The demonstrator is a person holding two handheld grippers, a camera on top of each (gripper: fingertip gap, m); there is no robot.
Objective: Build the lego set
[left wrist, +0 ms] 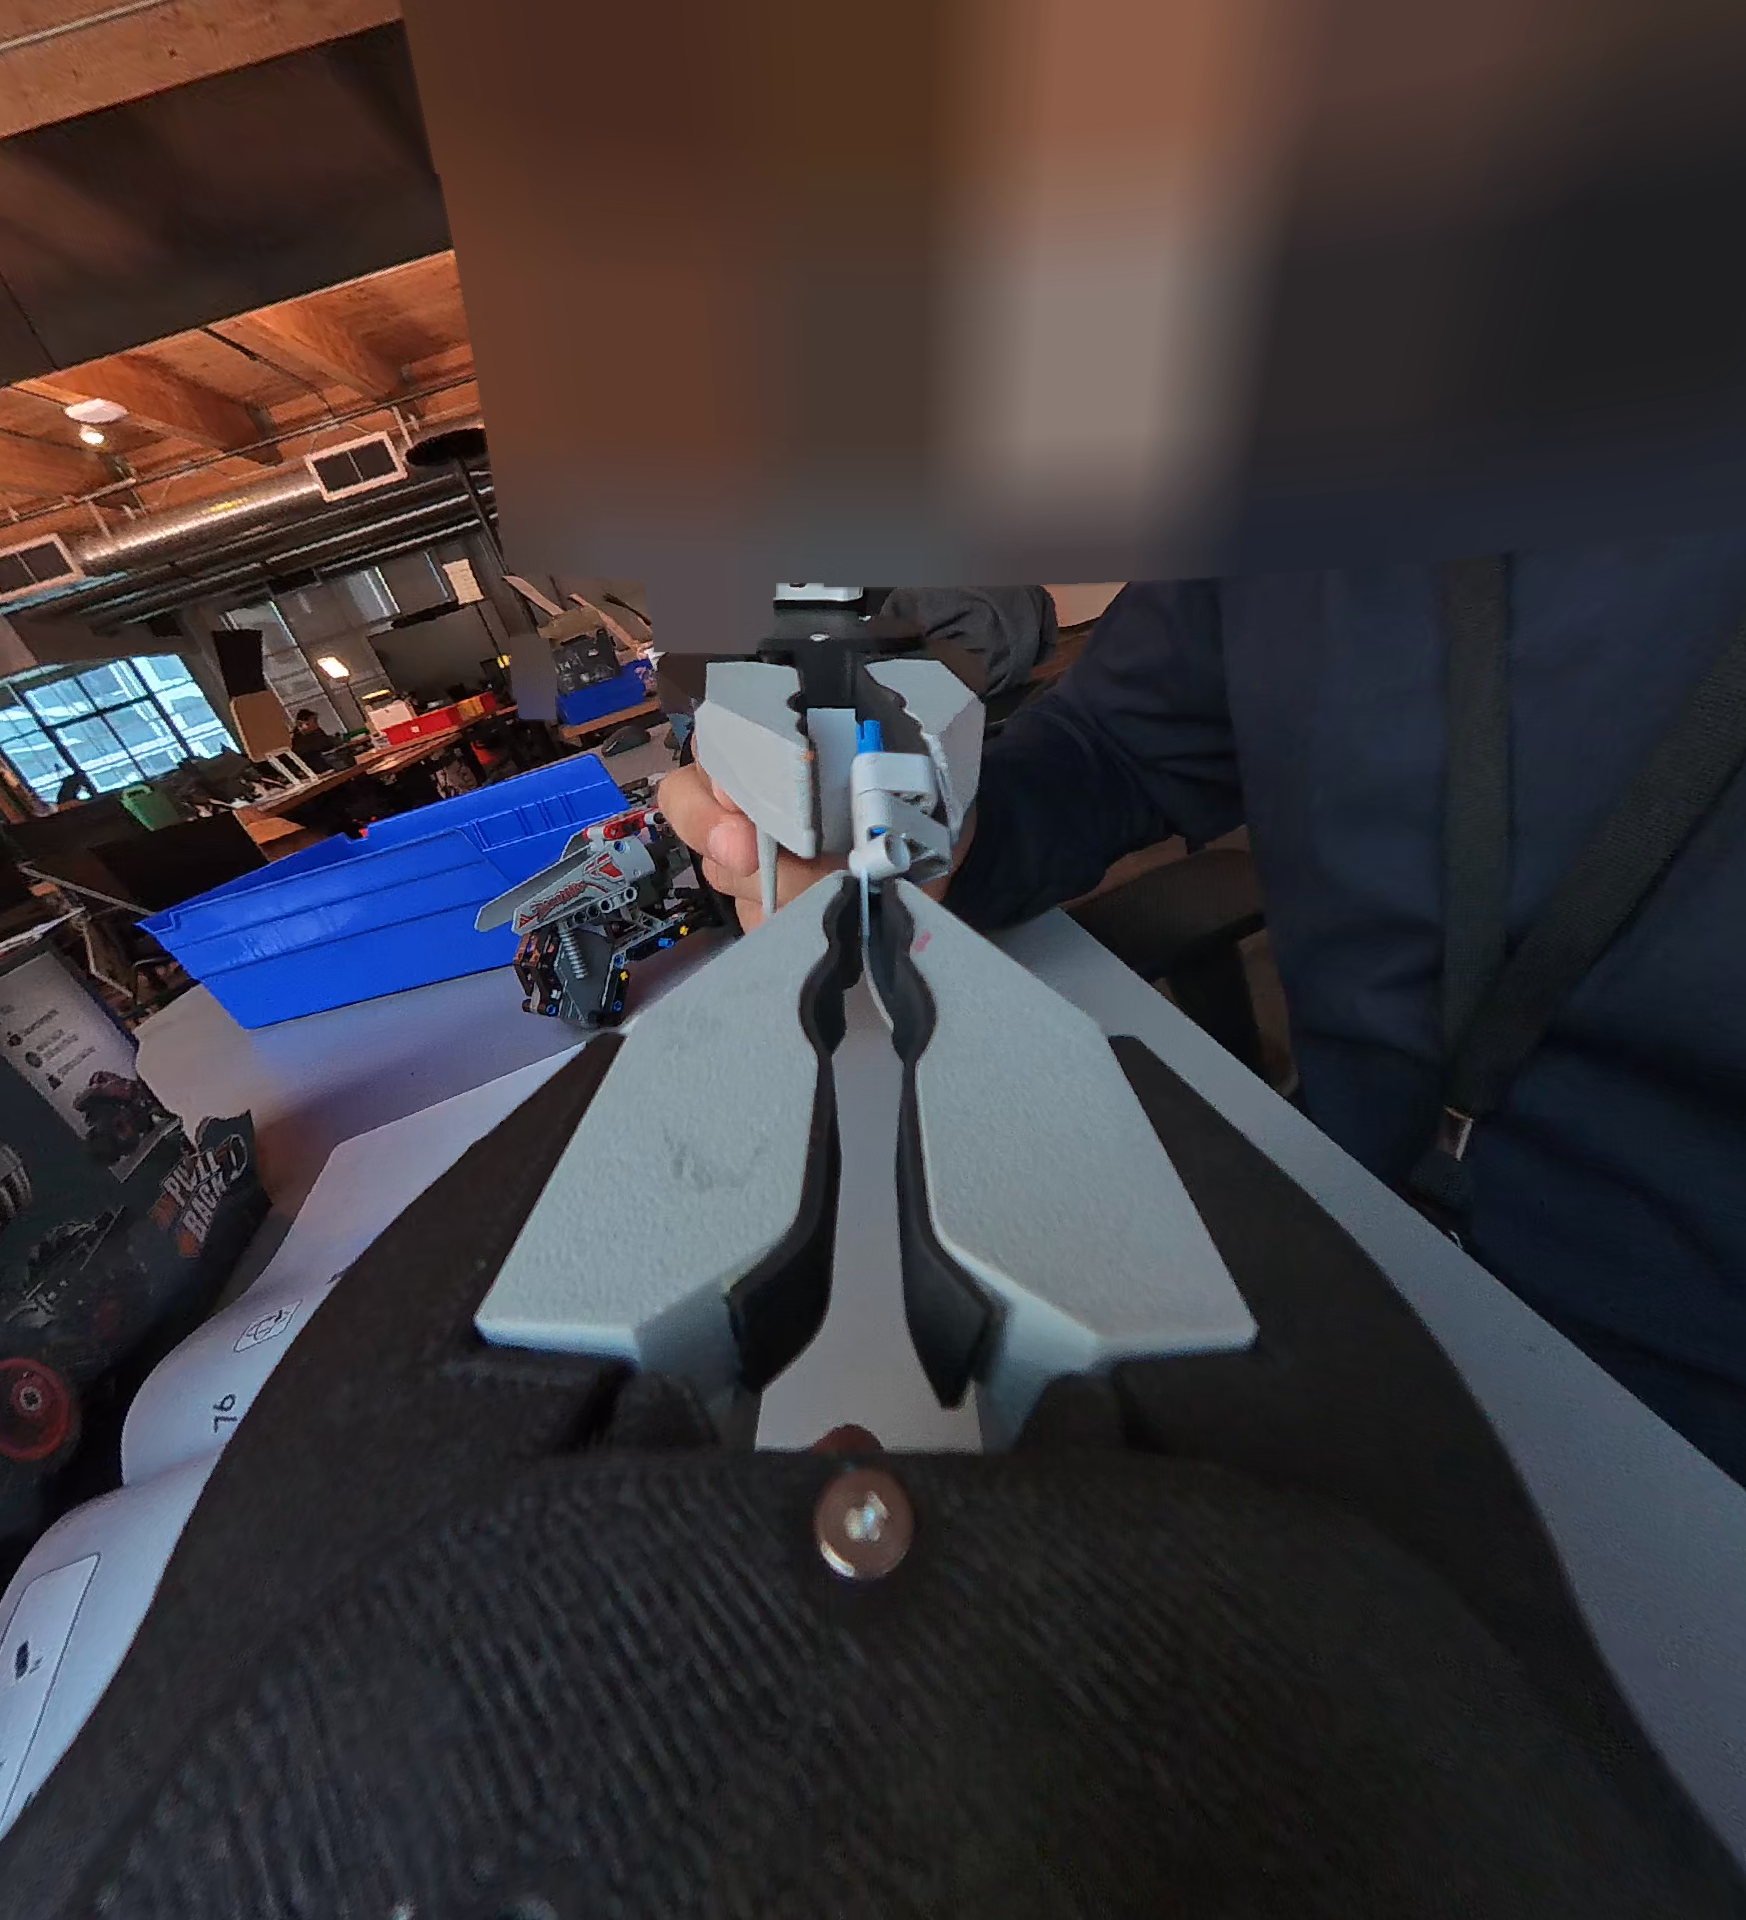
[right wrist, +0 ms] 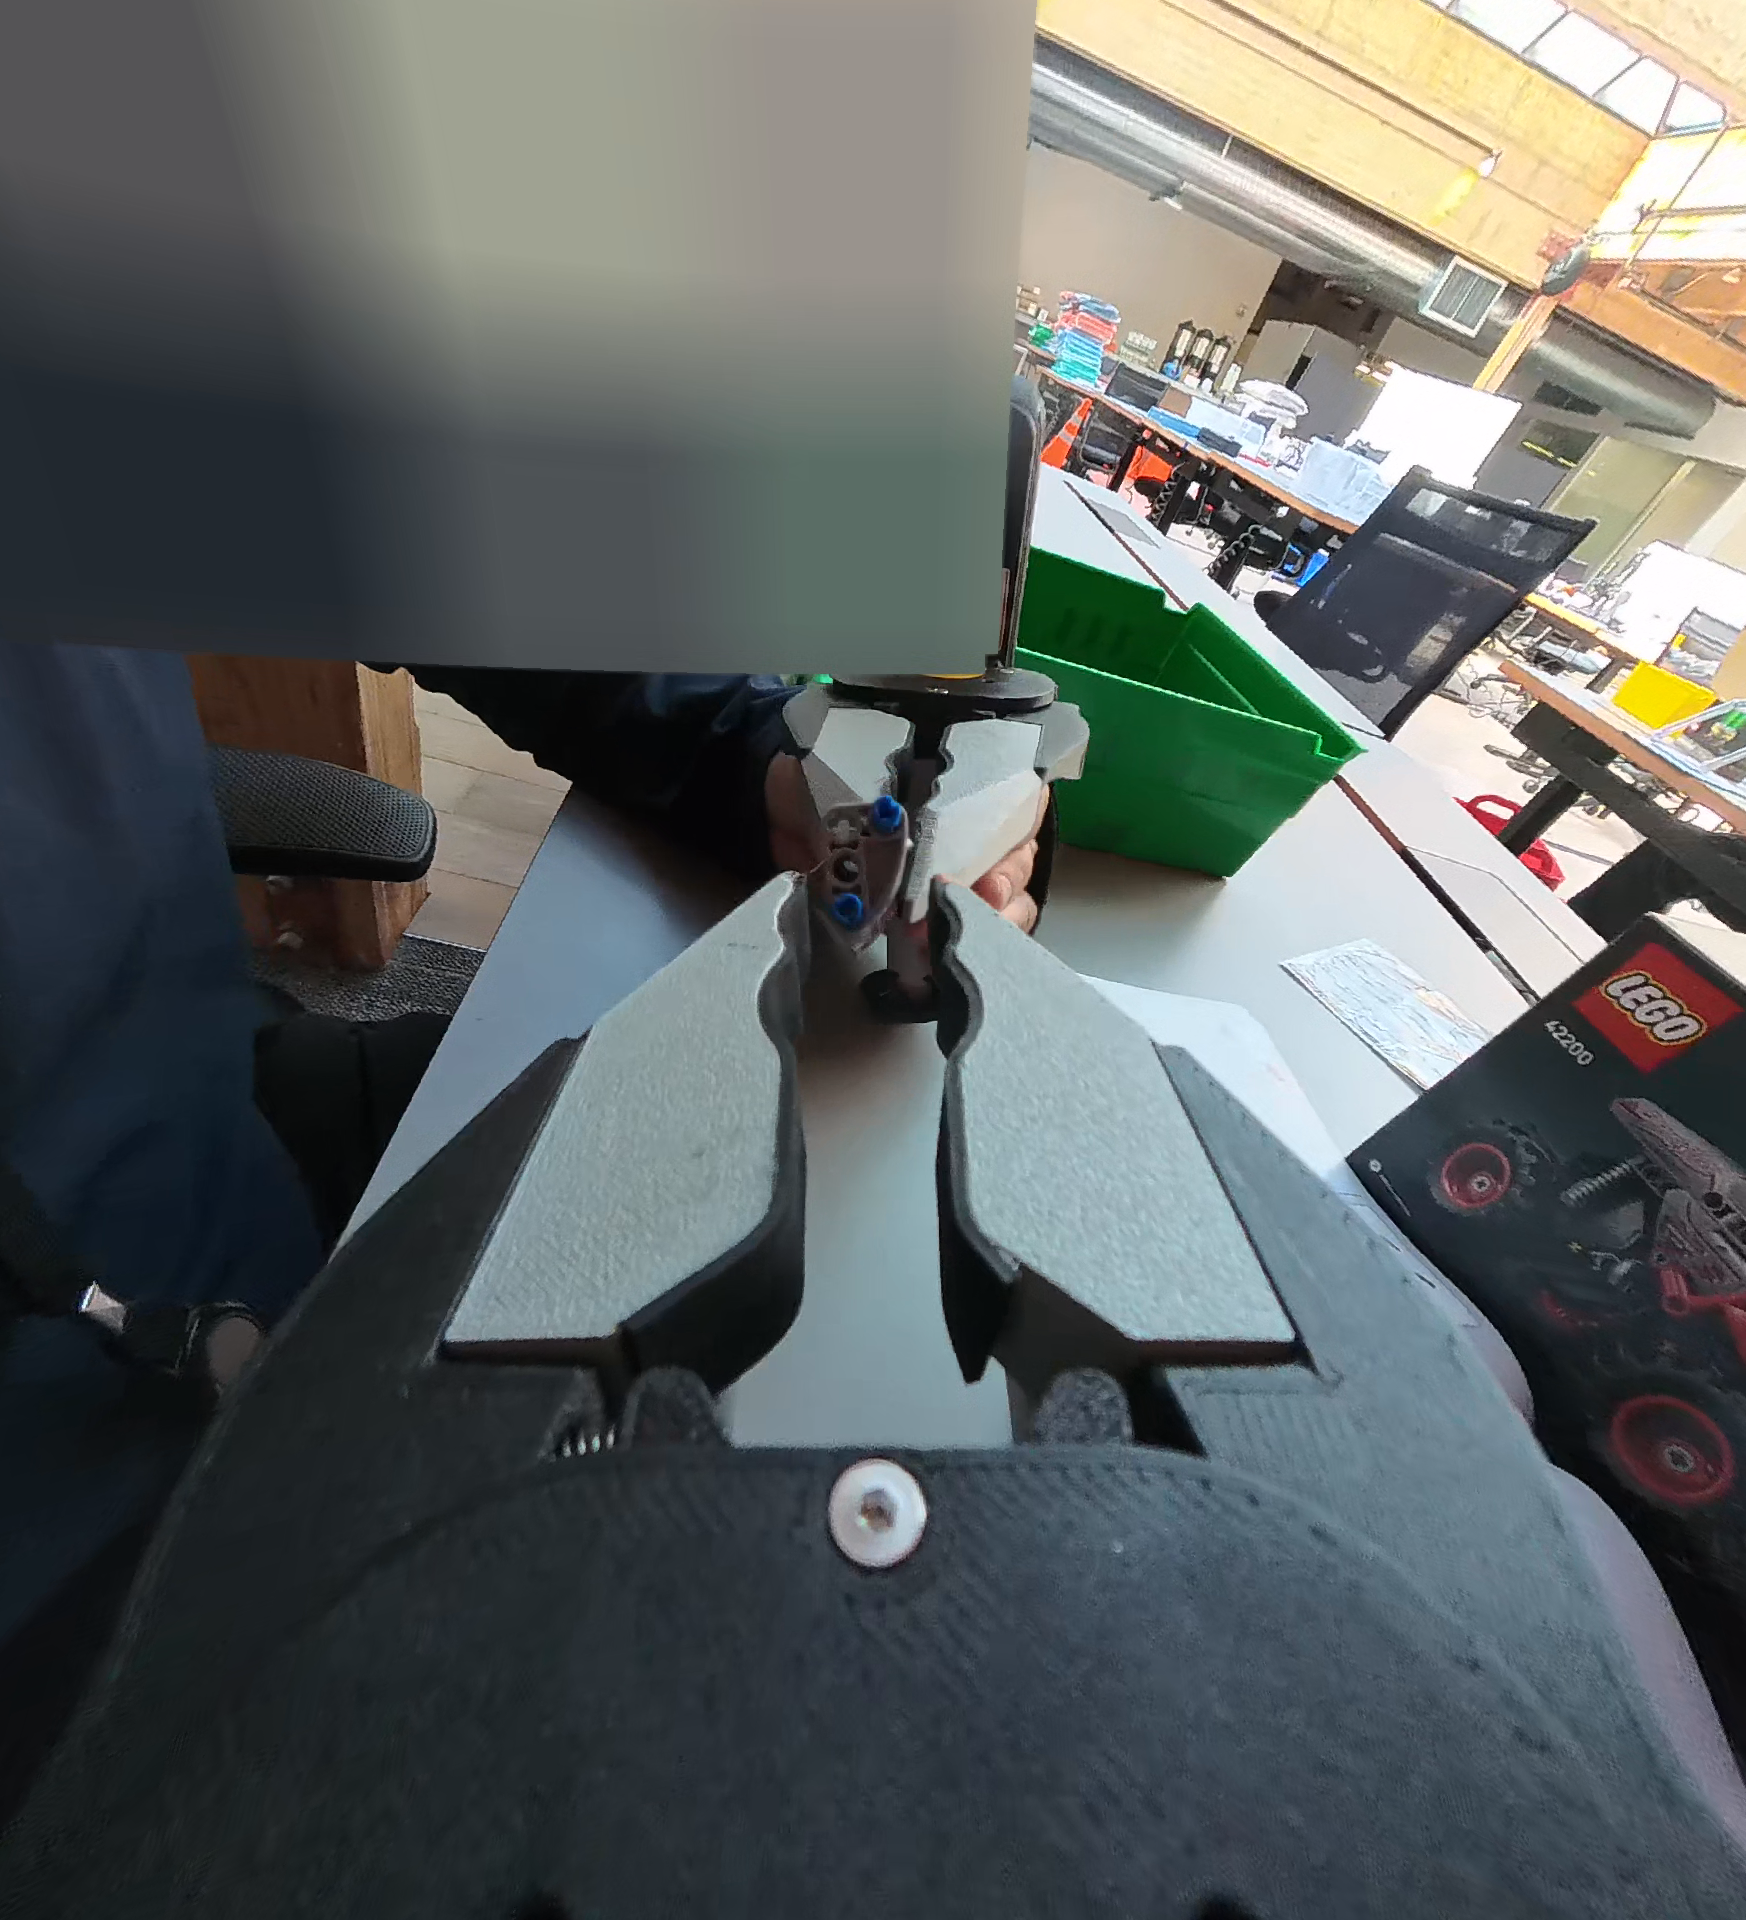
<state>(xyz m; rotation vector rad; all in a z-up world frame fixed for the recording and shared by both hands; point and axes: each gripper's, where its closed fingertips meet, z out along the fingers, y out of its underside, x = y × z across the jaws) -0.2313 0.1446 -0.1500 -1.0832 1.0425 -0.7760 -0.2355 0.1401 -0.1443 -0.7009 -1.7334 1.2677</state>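
Note:
My left gripper [left wrist: 864, 906] is shut on a thin axle-like piece [left wrist: 866, 925], which looks dark with a round end in the right wrist view [right wrist: 902, 982]. My right gripper [right wrist: 871, 920] faces it tip to tip and is shut on a grey angled Lego beam with blue pins [right wrist: 861, 864]. The beam also shows in the left wrist view [left wrist: 879, 805], between the right gripper's fingers [left wrist: 760, 764]. The axle's tip meets the beam. Both are held above the grey table [right wrist: 1212, 914]. The left gripper's fingers [right wrist: 983, 790] show opposite in the right wrist view.
A part-built Lego model [left wrist: 588, 925] stands on the table beside a blue bin [left wrist: 360, 914]. A green bin [right wrist: 1160, 727] stands at the back. The Lego box [right wrist: 1627, 1195] and a sticker sheet [right wrist: 1388, 1008] lie nearby. A person in a dark jacket [left wrist: 1471, 935] sits close by. Less than 4 cm separates the two grippers' tips.

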